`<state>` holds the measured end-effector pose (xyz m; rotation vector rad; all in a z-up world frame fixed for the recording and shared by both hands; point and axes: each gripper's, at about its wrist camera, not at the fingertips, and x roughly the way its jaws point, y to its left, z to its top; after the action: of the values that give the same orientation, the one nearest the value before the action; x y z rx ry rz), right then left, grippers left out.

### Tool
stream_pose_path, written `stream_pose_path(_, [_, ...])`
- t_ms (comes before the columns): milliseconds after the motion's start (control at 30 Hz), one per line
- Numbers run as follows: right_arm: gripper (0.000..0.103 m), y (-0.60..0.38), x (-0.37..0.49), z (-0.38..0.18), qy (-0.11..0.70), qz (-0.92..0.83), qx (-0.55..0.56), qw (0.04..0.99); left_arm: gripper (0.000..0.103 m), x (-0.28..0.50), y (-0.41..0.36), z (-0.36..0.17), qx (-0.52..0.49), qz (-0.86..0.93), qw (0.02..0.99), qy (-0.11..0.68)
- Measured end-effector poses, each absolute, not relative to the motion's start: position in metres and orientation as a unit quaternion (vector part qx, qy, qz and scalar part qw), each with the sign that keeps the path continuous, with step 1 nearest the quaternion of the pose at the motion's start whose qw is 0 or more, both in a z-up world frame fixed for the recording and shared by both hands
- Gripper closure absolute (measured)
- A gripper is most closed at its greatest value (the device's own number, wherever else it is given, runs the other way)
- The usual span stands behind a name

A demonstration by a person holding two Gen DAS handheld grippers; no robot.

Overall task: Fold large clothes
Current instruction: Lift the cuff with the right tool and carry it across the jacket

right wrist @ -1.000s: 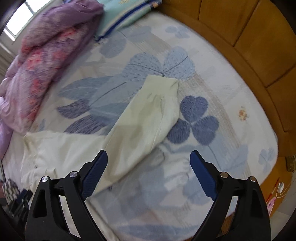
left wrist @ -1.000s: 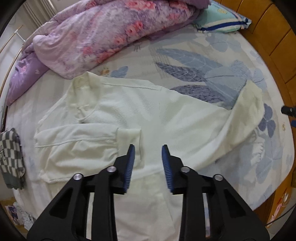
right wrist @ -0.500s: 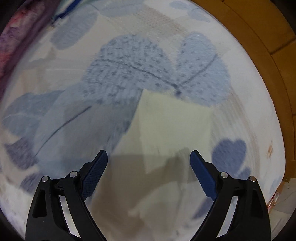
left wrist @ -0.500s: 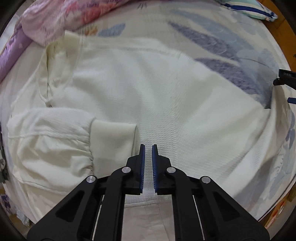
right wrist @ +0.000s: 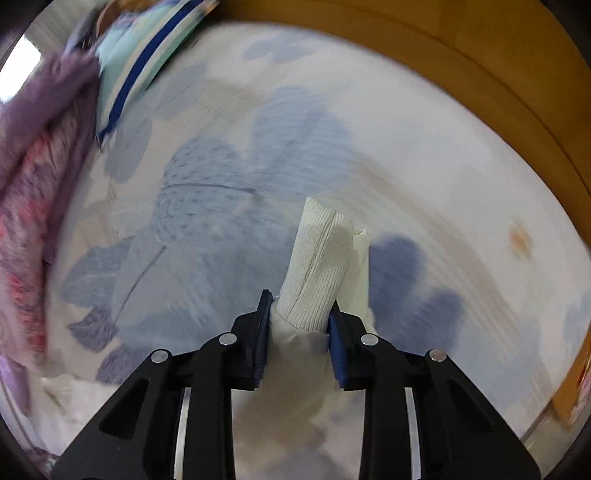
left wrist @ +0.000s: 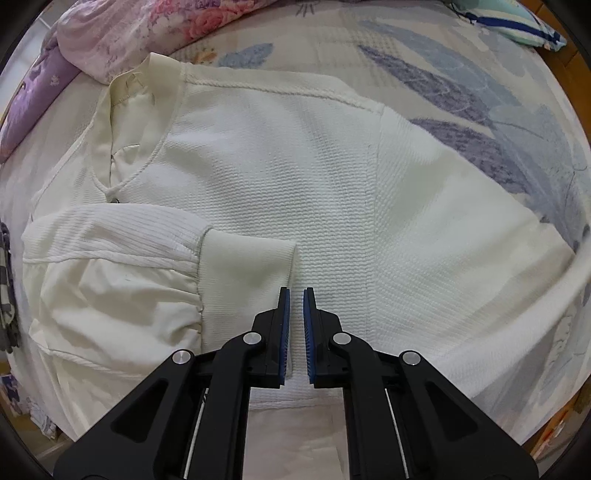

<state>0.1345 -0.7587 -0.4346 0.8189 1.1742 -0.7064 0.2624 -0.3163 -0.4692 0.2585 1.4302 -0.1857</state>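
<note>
**R gripper closing on sleeve cuff, L gripper nearly shut over the hem**

Your cream sweater [left wrist: 280, 177] lies flat on the bed [left wrist: 461, 74], collar toward the purple floral quilt [left wrist: 155, 33], hem toward you. One sleeve is folded across the chest; its cuff [left wrist: 247, 269] ends just left of your left gripper [left wrist: 296, 328].

Left gripper: points down at the sweater's lower body, pads drawn in to a narrow slit. Whether fabric is pinched between them, can't tell; the folded cuff's corner sits right at the left pad.

Right gripper [right wrist: 300, 332]: jaws closing w/ the other sleeve's ribbed cuff [right wrist: 317, 266] between them, pads pressing its sides. The cuff sticks out past the fingertips, above the blue leaf-print sheet [right wrist: 207, 206]. View is motion-blurred.

Edges & room: wooden bed frame [right wrist: 424, 66] curves round the far and right side of the right view. Striped pillow [right wrist: 147, 48] top-left there, quilt along the left. Bare sheet around the held cuff. Checked cloth [left wrist: 5, 280] at the bed's left edge in the left view.
</note>
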Motion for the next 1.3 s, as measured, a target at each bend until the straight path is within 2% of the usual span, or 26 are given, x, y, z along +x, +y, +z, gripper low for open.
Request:
stream_pose_path(33, [0.076, -0.759, 0.106, -0.431, 0.526, -0.324, 0.379, 0.689, 0.095, 0.263, -0.316, -0.468, 0.117, -0.087, 0.745, 0.651])
stream_pose_path(133, [0.065, -0.753, 0.055, -0.439, 0.537, -0.345, 0.400, 0.658, 0.095, 0.264, -0.314, -0.471, 0.119, -0.091, 0.745, 0.650])
stream_pose_path(267, [0.042, -0.750, -0.009, -0.485, 0.539, -0.350, 0.493, 0.586, 0.095, 0.265, -0.320, -0.475, 0.109, -0.094, 0.742, 0.654])
stream_pose_path(333, [0.042, -0.748, -0.023, -0.498, 0.529, -0.350, 0.527, 0.565, 0.095, 0.264, -0.320, -0.474, 0.107, -0.097, 0.743, 0.653])
stream_pose_path(433, [0.042, -0.749, -0.042, -0.507, 0.470, -0.361, 0.567, 0.573, 0.095, 0.263, -0.314, -0.473, 0.105, -0.110, 0.743, 0.652])
stream_pose_path(467, [0.047, -0.750, -0.048, -0.506, 0.447, -0.372, 0.575, 0.576, 0.095, 0.263, -0.314, -0.473, 0.107, -0.112, 0.743, 0.651])
stream_pose_path(533, [0.065, -0.747, -0.048, -0.499, 0.436, -0.395, 0.566, 0.577, 0.095, 0.262, -0.317, -0.473, 0.111, -0.120, 0.749, 0.641])
stream_pose_path(567, [0.082, -0.745, -0.045, -0.493, 0.434, -0.399, 0.557, 0.585, 0.095, 0.260, -0.318, -0.472, 0.111, -0.127, 0.755, 0.633])
stream_pose_path(600, [0.091, -0.743, -0.040, -0.479, 0.432, -0.407, 0.536, 0.600, 0.095, 0.259, -0.319, -0.471, 0.106, -0.134, 0.760, 0.627])
stream_pose_path(700, [0.095, -0.740, -0.025, -0.439, 0.406, -0.402, 0.501, 0.649, 0.095, 0.259, -0.321, -0.475, 0.089, -0.149, 0.760, 0.626])
stream_pose_path(1000, [0.096, -0.728, 0.041, -0.350, 0.344, -0.321, 0.448, 0.760, 0.099, 0.255, -0.323, -0.505, 0.064, -0.180, 0.760, 0.622])
stream_pose_path(1300, [0.096, -0.633, 0.164, -0.243, 0.268, -0.141, 0.423, 0.854, 0.100, 0.259, -0.327, -0.513, 0.056, -0.178, 0.770, 0.611])
